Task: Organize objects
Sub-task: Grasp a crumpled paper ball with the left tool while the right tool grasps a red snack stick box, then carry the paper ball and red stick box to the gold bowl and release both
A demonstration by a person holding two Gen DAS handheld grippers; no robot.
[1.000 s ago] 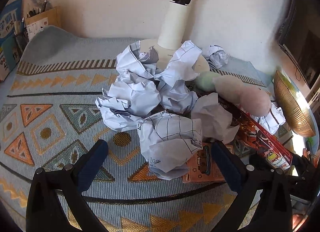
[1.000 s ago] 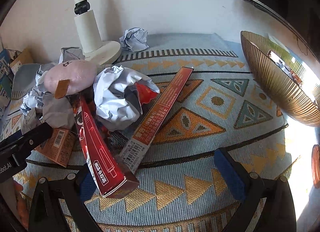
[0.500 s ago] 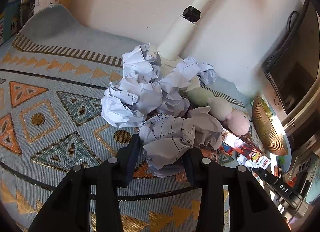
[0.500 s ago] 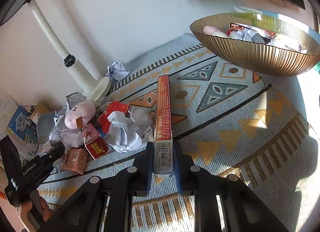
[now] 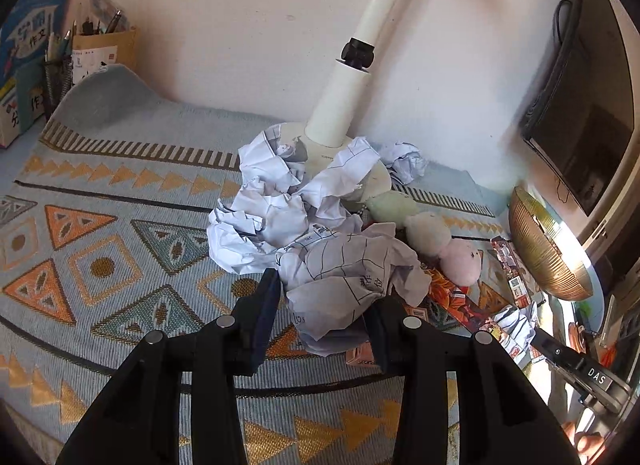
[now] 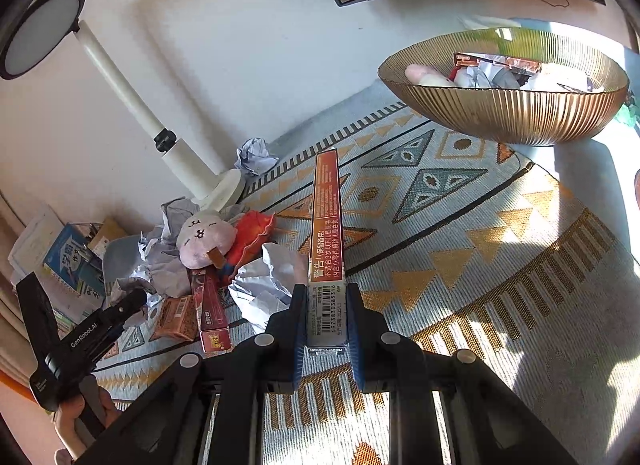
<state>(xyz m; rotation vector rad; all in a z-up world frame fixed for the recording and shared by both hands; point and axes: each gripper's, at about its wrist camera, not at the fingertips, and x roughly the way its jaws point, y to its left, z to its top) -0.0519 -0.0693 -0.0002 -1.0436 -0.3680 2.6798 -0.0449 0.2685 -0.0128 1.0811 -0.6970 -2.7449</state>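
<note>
My left gripper [image 5: 320,305] is shut on a crumpled ball of lined paper [image 5: 344,277], held just above the patterned mat. Behind it lies a heap of more crumpled paper [image 5: 280,201] and a plush toy [image 5: 440,241] in green, cream and pink. My right gripper [image 6: 326,313] is shut on a long red-orange box [image 6: 326,233], lifted off the mat and pointing away from me. A gold ribbed bowl [image 6: 508,105] stands at the upper right with wrappers and paper in it. The left gripper [image 6: 132,301] also shows at the lower left of the right wrist view.
A white lamp post [image 5: 348,97] stands on its round base by the wall. Small boxes [image 6: 192,313], a red wrapper [image 6: 252,237] and paper [image 6: 264,285] lie beside the plush. Books and a pen holder [image 5: 60,69] stand at the far left. A dark monitor [image 5: 580,133] hangs on the right.
Both grippers have gone from open to shut: the left on the lined paper ball, the right on the long box, which is now lifted and pointing toward the bowl side.
</note>
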